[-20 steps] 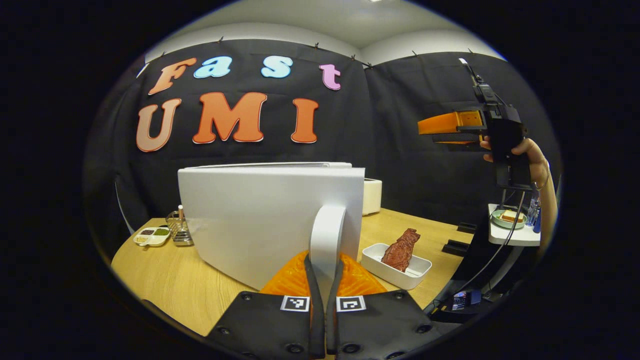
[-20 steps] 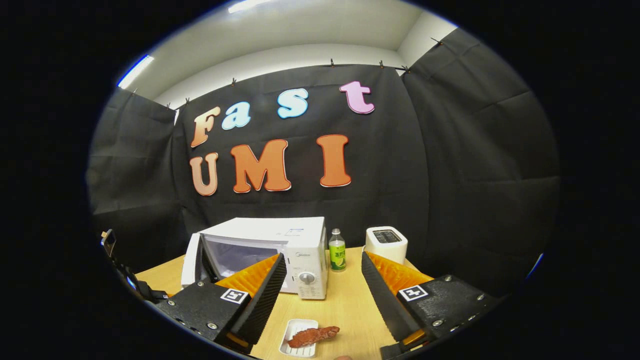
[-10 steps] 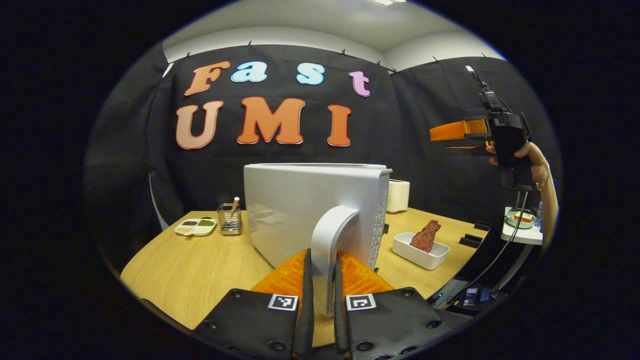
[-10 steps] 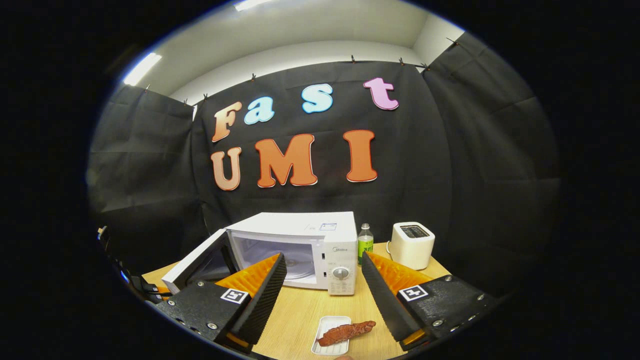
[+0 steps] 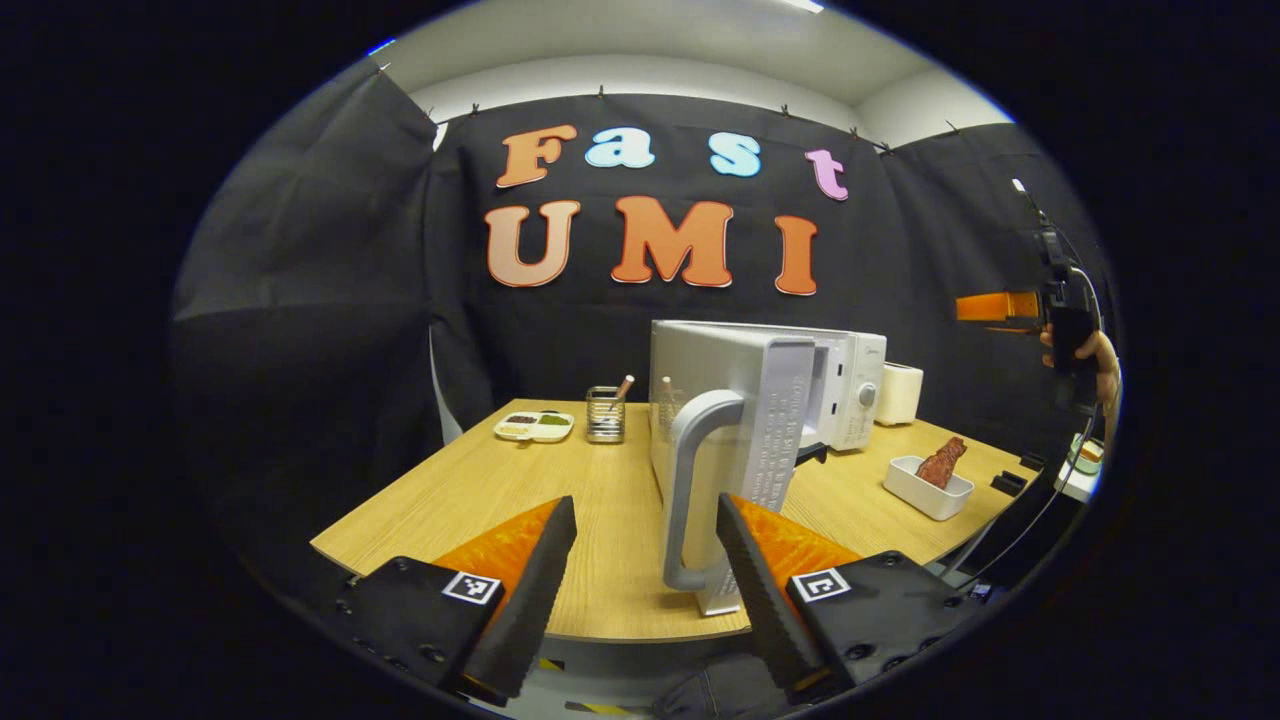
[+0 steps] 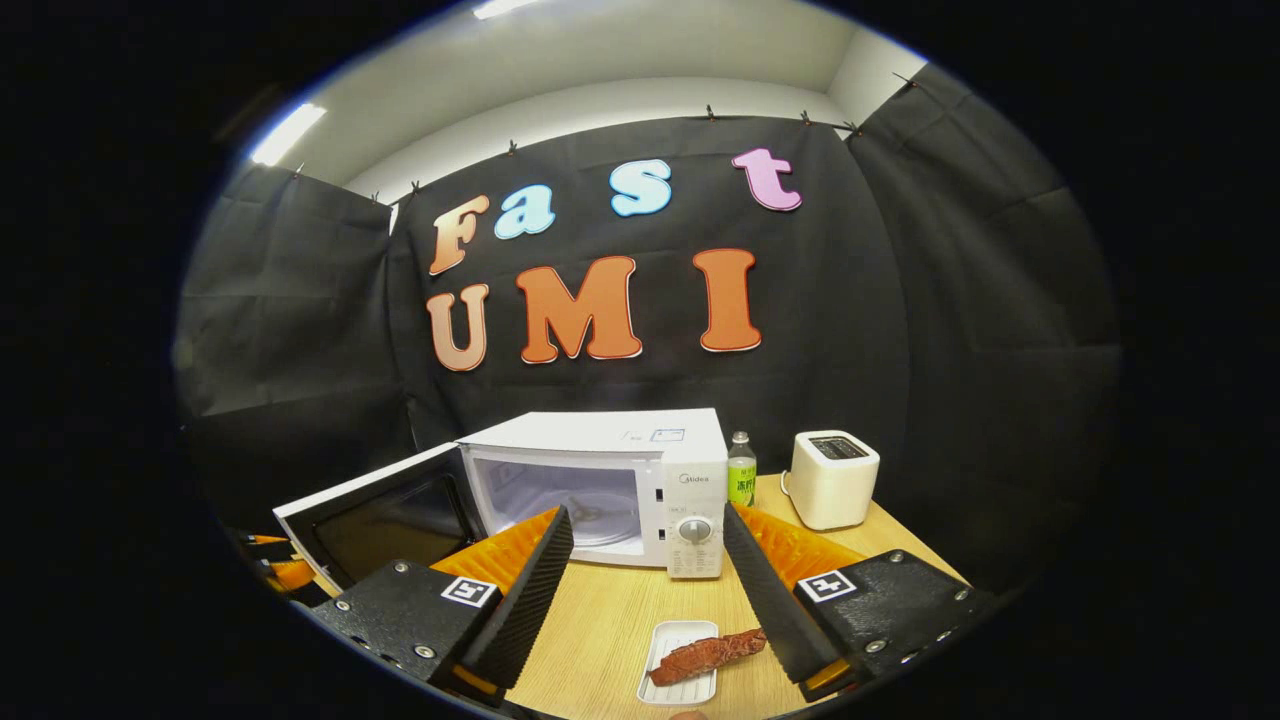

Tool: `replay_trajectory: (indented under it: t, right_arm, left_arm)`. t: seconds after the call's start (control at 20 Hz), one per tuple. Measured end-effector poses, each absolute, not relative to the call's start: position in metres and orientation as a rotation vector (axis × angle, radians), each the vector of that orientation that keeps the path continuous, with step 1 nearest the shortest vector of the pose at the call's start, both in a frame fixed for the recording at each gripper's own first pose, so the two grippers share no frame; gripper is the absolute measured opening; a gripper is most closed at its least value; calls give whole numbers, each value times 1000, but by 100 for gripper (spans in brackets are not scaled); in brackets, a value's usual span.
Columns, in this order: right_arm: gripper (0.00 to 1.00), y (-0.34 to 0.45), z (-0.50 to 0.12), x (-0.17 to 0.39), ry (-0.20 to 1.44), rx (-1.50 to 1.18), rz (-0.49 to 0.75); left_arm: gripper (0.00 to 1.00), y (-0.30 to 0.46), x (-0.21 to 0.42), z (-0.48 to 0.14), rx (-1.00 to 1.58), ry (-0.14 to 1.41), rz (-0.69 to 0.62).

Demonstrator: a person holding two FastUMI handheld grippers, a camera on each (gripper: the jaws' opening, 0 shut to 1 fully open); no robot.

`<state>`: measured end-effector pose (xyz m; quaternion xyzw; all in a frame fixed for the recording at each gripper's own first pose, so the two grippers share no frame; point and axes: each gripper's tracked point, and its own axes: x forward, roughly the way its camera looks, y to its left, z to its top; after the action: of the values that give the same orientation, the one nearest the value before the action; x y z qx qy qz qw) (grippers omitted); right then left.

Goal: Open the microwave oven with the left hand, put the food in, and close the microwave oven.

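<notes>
Left gripper (image 5: 640, 560) now let go, fingers spread apart, door handle (image 5: 690, 490) between them but untouched – a second ago clamped on it. Microwave (image 6: 640, 470) door (image 6: 375, 510) swung from part-open to wide, cavity exposed; opening step looks done, food next. Right gripper (image 6: 645, 580) spread wide, holding nothing, hovering above the table (image 6: 610, 630) as before, seen far right in left gripper view w/ a hand on it. Food (image 6: 708, 655) – one reddish meat piece – lying in one white tray (image 6: 672, 640) in front of the microwave, not yet picked up. Count: 1 microwave, 1 toaster (image 6: 833, 478), 1 green bottle (image 6: 741, 478), 1 utensil rack (image 5: 604, 413), 1 divided dish (image 5: 535, 425).
</notes>
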<state>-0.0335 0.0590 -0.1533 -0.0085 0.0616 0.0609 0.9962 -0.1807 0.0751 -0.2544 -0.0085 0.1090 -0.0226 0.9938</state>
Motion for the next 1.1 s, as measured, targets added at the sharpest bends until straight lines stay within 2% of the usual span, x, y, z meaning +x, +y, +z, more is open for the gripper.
replay_trajectory:
  t: [0.05,0.1,0.15,0.2,0.45,0.65,1.1]
  right_arm:
    - [94,57,-158,-34,127,-5,117]
    - [94,53,-162,-33,133,7,110]
    - [94,49,-167,-33,134,23,102]
    - [94,44,-171,-33,129,44,94]
    - [93,11,-201,-28,129,173,23]
    - [95,-21,-238,-28,143,183,-64]
    - [95,-45,-314,-17,272,387,-141]
  left_arm:
    - [91,87,-179,-251,-17,211,-16]
    - [91,96,-180,-250,-11,202,7]
    - [100,106,-181,-247,-3,190,35]
    - [98,115,-178,-245,7,181,61]
    - [100,150,-161,-226,17,120,155]
    - [99,152,-144,-231,12,125,159]
    - [98,162,-116,-248,2,157,199]
